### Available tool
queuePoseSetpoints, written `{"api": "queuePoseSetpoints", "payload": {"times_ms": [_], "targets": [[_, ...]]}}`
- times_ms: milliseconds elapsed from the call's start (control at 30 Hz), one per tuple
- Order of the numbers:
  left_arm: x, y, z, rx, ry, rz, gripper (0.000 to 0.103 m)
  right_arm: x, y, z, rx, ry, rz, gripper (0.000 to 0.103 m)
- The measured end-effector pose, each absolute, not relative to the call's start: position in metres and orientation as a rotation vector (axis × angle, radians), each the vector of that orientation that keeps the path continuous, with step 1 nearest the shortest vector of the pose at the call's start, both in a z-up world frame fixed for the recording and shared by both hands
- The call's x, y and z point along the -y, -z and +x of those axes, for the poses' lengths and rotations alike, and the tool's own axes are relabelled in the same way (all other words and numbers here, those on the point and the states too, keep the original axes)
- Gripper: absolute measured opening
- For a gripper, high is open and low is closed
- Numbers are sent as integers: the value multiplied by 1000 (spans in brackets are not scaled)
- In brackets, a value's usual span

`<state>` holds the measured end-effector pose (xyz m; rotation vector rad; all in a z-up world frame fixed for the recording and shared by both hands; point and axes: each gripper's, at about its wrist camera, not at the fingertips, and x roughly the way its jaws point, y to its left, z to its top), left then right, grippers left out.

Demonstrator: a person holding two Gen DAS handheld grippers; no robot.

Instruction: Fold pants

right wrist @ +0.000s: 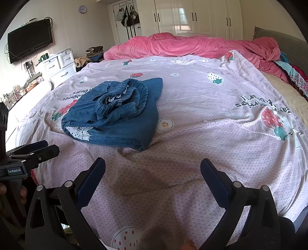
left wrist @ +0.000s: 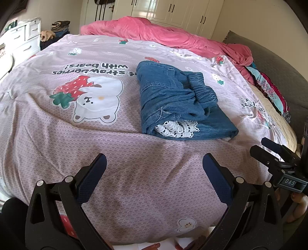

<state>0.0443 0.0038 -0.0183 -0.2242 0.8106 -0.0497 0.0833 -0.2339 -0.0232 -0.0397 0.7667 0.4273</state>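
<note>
Now the pants lie folded in a blue denim bundle on the sheet, toward the middle of the bed, with the elastic waistband bunched on top and a strip of white lace poking out of the near edge. The sheet is pale lilac, printed with a bear, strawberries and upside-down lettering. Both tools hang over the near part of the bed, well short of the pants and touching nothing. The left gripper has its 2 blue-padded fingers spread wide, with only bare sheet between them. The right gripper is spread just as wide, also over bare sheet. In the right view the left gripper appears at the left edge with a hand under it. Behind the sheet a pink blanket lies heaped across the bed, with white wardrobes beyond and a TV on the left wall.
</note>
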Motion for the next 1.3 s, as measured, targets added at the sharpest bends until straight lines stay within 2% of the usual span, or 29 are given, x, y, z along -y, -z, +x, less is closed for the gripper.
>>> {"api": "queuePoseSetpoints", "payload": {"times_ms": [1300], "targets": [[-3,17,44,-810,55,-226,94,239,22,82,-772,-420,-42,99]]}}
